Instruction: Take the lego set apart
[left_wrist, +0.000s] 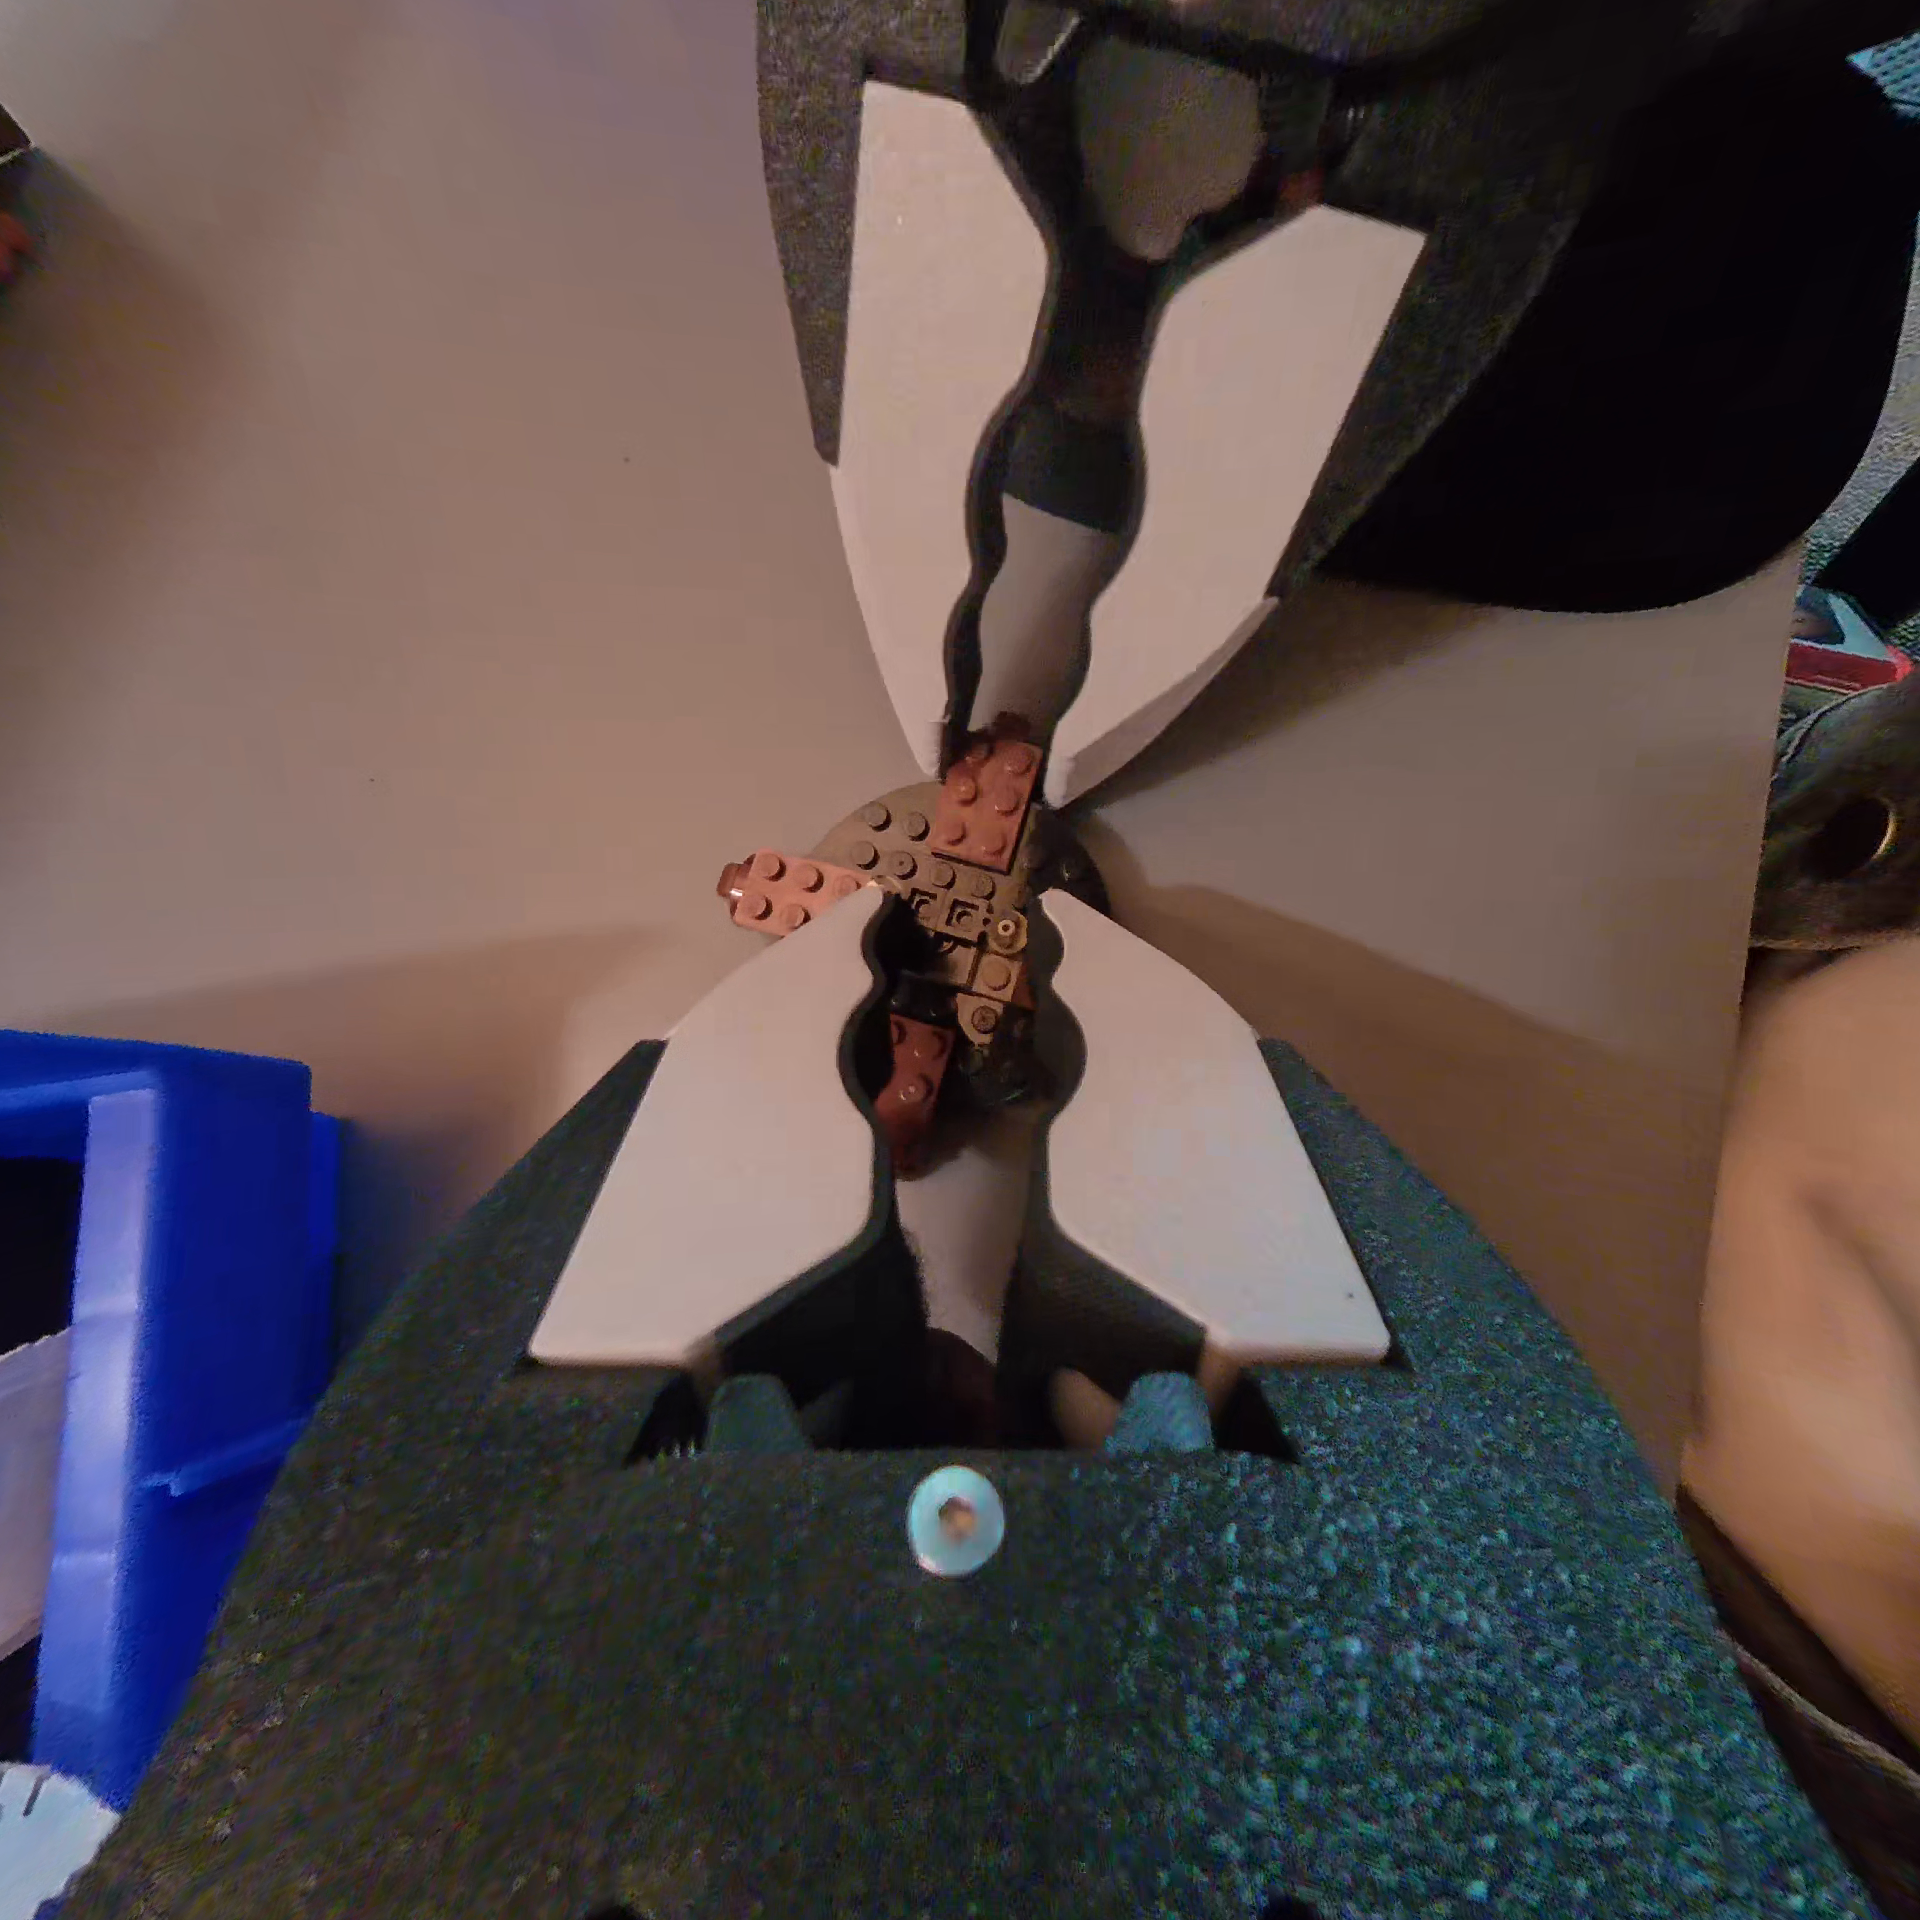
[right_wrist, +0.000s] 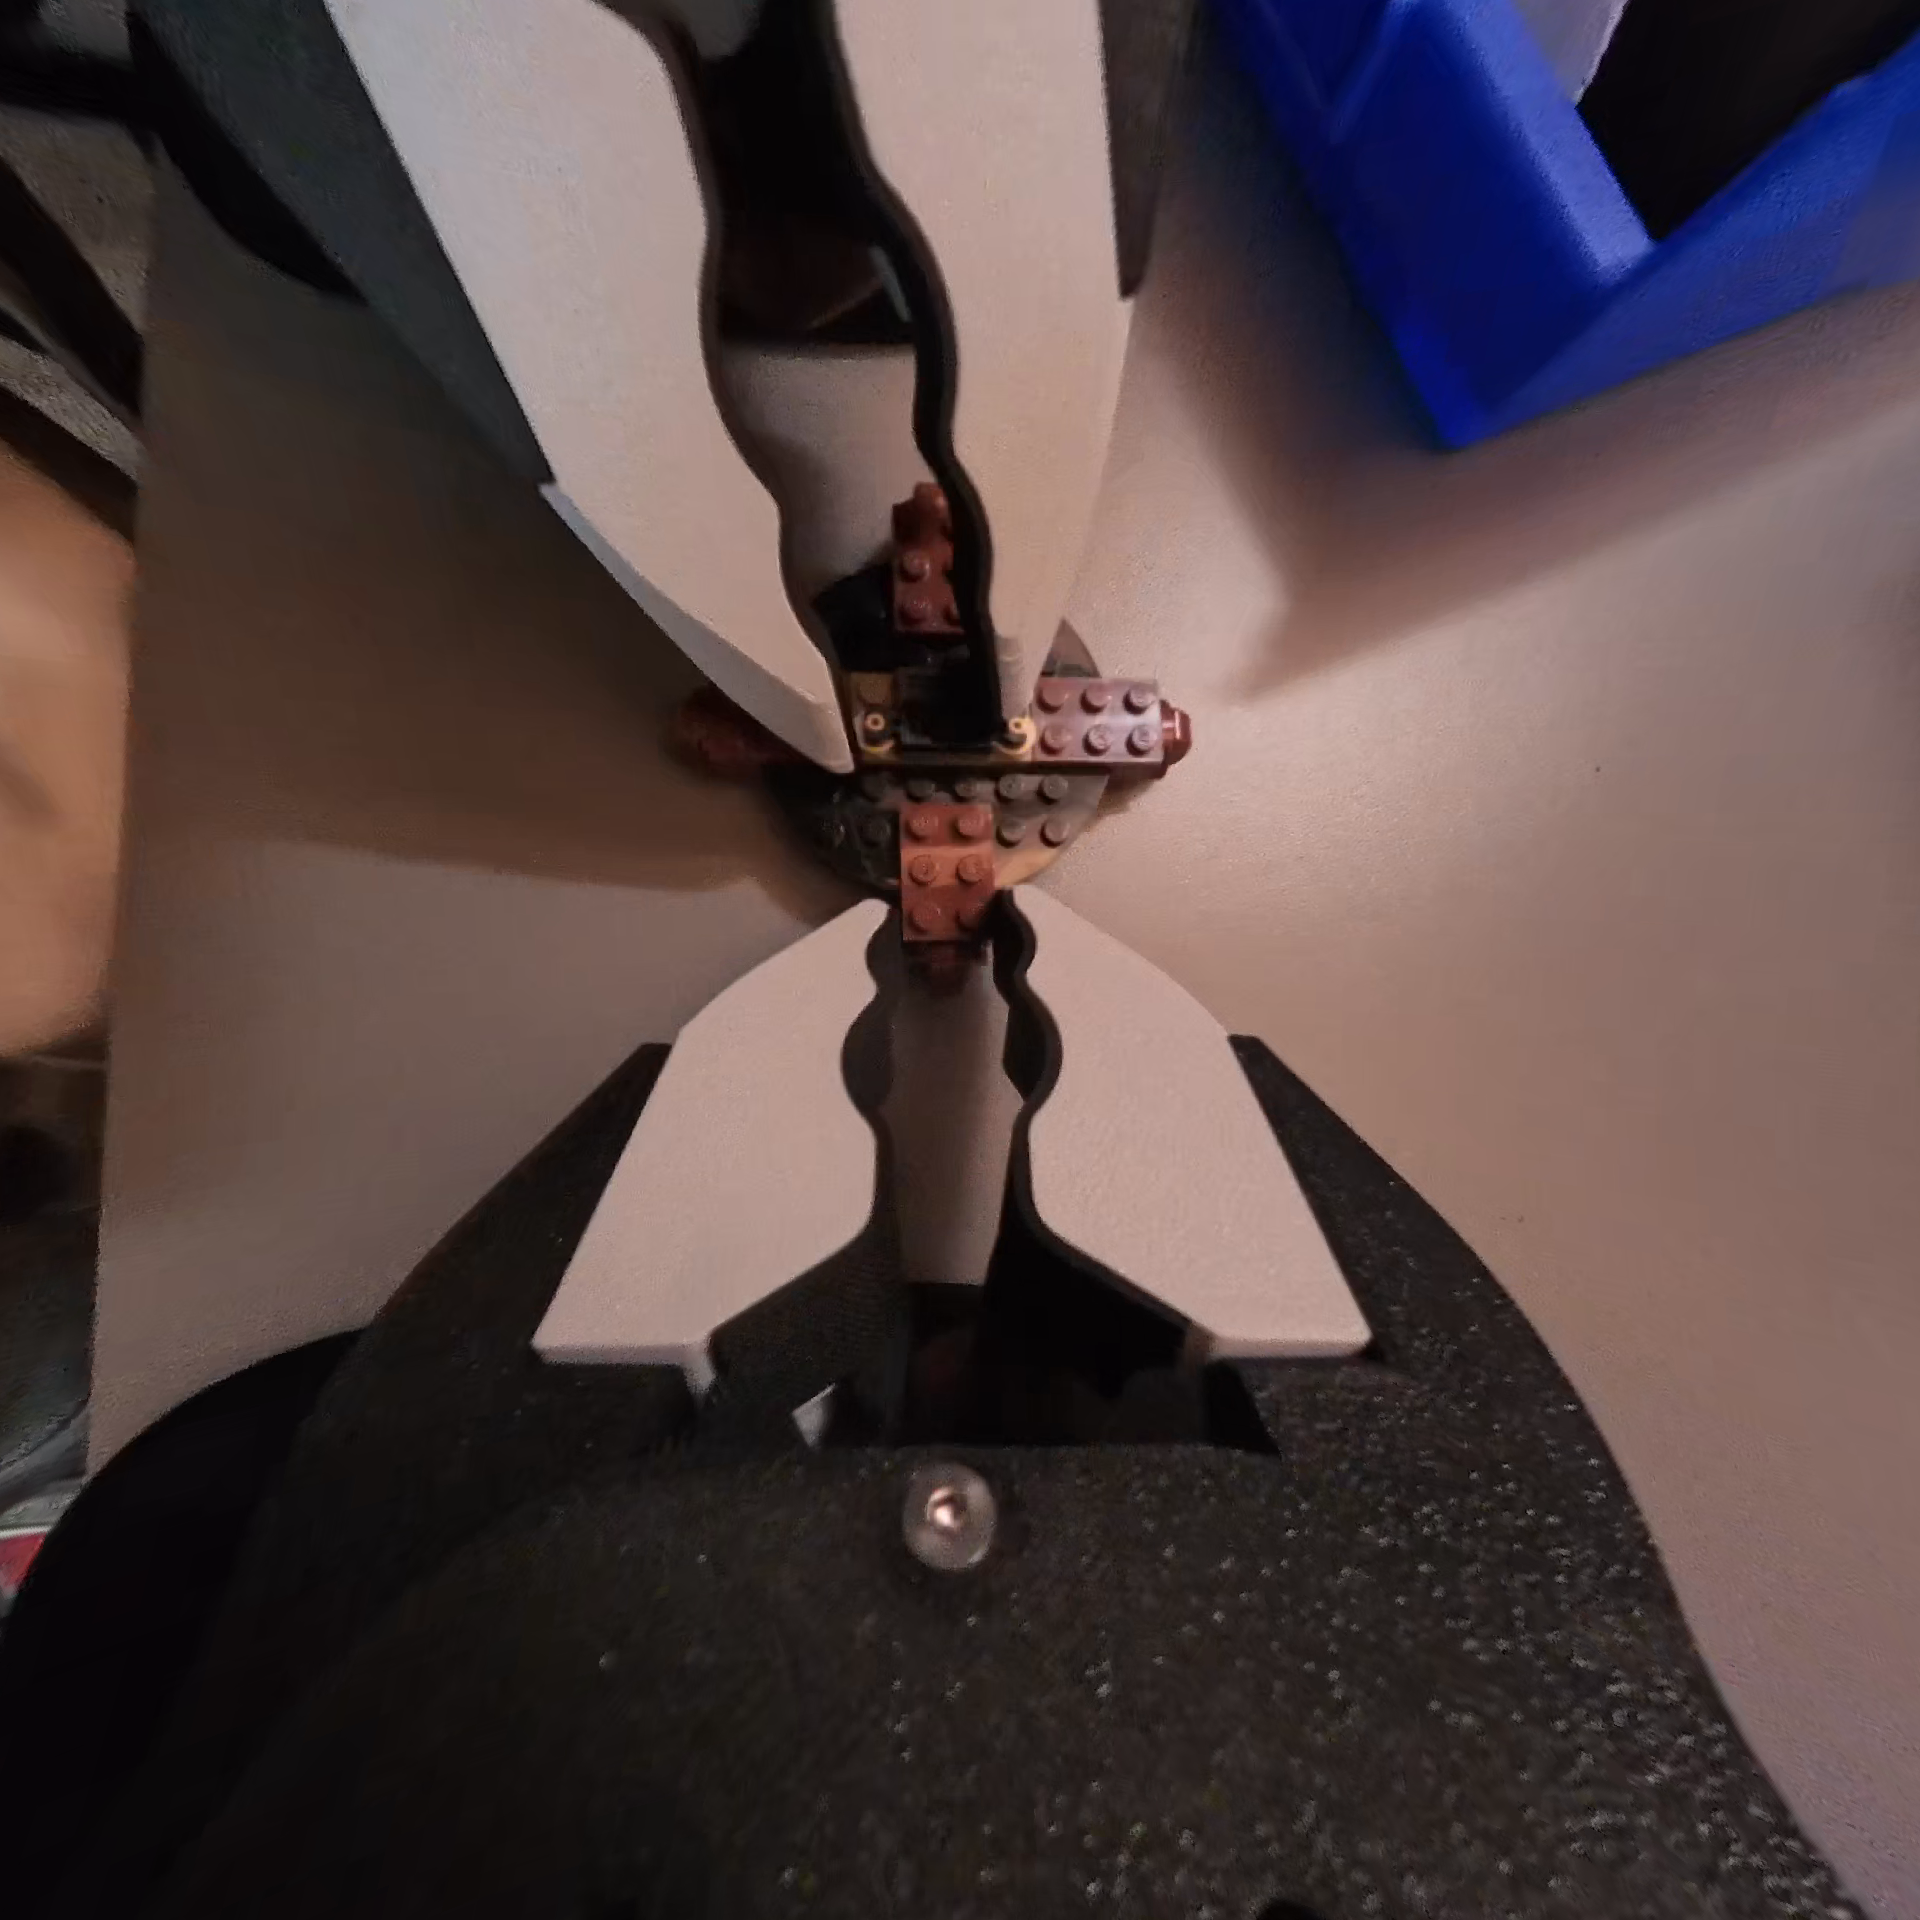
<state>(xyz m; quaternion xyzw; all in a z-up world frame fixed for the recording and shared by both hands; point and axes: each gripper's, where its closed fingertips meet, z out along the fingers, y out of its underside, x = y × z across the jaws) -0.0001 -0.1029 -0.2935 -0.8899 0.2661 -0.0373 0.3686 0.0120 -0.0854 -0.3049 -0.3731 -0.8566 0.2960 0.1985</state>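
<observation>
Left wrist view: left tongs (left_wrist: 951, 914) nearly closed on the dark core of the lego set (left_wrist: 940, 883), apparently bracing it just above the worktop (left_wrist: 364, 520). Opposite, right tongs (right_wrist: 940, 914) pinched on the reddish-brown plate (right_wrist: 943, 868) at the set's near edge, likely to pry it free. Blue bin (right_wrist: 1558, 208) well beyond, to the right of the right tongs.

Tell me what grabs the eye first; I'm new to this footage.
Two white-fingered hand-held grippers meet tip to tip over a pale table: the left hand-held gripper clamps the dark core of a small brown-and-grey studded lego model, while the right hand-held gripper pinches its reddish-brown plate. A bright blue plastic bin sits beside them.
</observation>
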